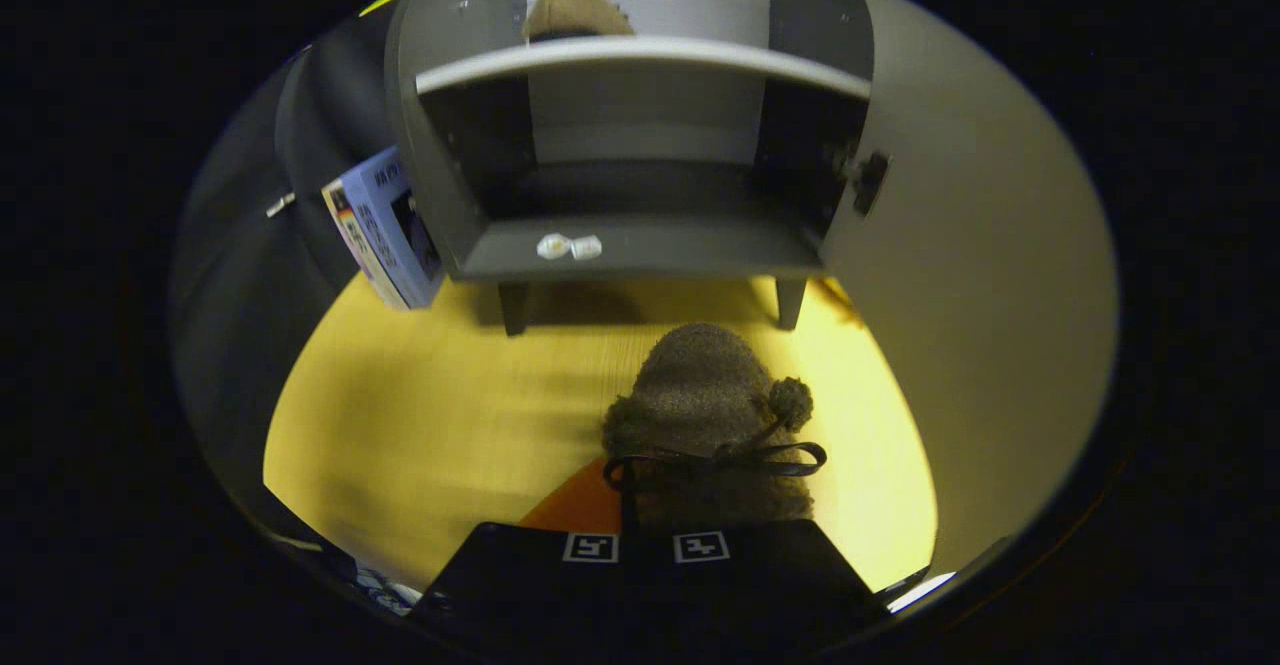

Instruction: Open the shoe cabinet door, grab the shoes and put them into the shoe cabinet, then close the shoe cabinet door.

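Two shoes in play. At ten o'clock of the cabinet [640, 255], a box [385, 230] leans on its side wall. One shoe [575, 13] already sits on the upper shelf, twelve o'clock. Gripper [645, 548] closed on the second shoe [705, 415], toe aimed at the open lower bay, ready to slide in. Door [990, 275] swung wide at three o'clock, clearing the entry.

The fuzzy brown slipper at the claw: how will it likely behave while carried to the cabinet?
The slipper, gripped by the claw at its heel, looks plush, so probably light and saggy. Fuzzy fabric likely resists slipping. Its pom-pom and bow may dangle or snag.
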Demonstrator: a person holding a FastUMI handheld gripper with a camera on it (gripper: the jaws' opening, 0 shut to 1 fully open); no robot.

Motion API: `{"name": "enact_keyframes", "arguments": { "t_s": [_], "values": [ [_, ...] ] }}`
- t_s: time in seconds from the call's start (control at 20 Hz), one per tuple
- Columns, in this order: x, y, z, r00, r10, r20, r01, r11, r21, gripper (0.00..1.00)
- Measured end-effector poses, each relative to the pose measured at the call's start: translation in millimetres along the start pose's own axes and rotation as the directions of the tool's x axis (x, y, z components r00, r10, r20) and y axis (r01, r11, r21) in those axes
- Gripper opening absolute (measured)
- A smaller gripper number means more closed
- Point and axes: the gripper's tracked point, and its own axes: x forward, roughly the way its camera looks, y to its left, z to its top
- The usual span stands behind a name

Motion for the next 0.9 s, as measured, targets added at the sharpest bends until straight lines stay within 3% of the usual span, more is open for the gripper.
{"name": "enact_keyframes", "arguments": {
  "t_s": [0.2,0.5,0.7,0.9],
  "values": [
    [-48.2,10.8,70.5,0.992,0.019,0.125,-0.017,1.0,-0.019,0.05],
    [-88.9,-0.8,180.5,0.965,-0.034,0.262,0.044,0.998,-0.035,0.05],
    [-89.7,-17.3,251.8,0.95,-0.069,0.306,0.07,0.998,0.006,0.05],
    [-74.2,-19.4,299.3,0.96,-0.04,0.276,0.022,0.997,0.069,0.05]
  ]
}}
